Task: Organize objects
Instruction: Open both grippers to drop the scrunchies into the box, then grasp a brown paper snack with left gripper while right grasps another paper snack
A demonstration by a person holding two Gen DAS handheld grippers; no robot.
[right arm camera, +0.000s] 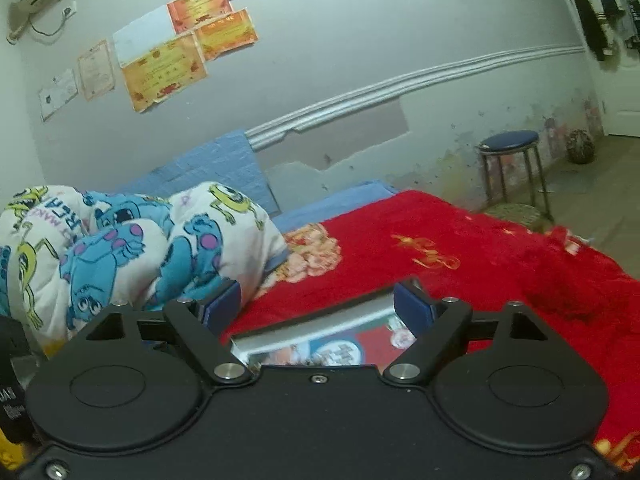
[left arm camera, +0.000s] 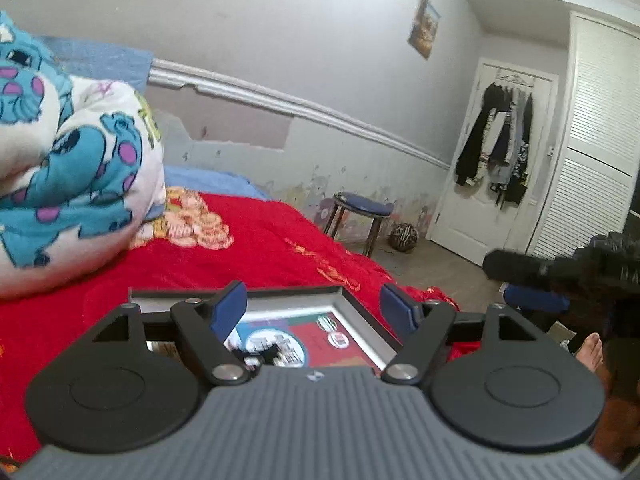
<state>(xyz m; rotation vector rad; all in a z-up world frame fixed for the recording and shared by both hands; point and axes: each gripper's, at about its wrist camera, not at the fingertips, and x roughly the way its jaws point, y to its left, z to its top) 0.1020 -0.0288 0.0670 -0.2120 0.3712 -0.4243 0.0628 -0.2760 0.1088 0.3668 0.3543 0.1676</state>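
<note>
Red bedspread (left arm camera: 260,248) under a framed picture (left arm camera: 352,312), cartoon blanket (left arm camera: 80,168) beside, both hand-held grippers (left arm camera: 312,308) (right arm camera: 318,306) wide open, empty

1. A framed picture (left arm camera: 304,322) lies flat on the bed (left arm camera: 280,248), just below and ahead of my left gripper (left arm camera: 312,306).
2. My right gripper (right arm camera: 318,306) hangs over the same frame's far edge.
3. A bundled blanket (left arm camera: 68,168) sits on the bed, ahead and to my left.
4. A stool (right arm camera: 510,164) stands on the floor past the bed's far right side, against the wall.
5. A ball (left arm camera: 404,237) lies right of the stool.
6. Clothes (left arm camera: 496,140) hang on a door (left arm camera: 460,216) further right.
</note>
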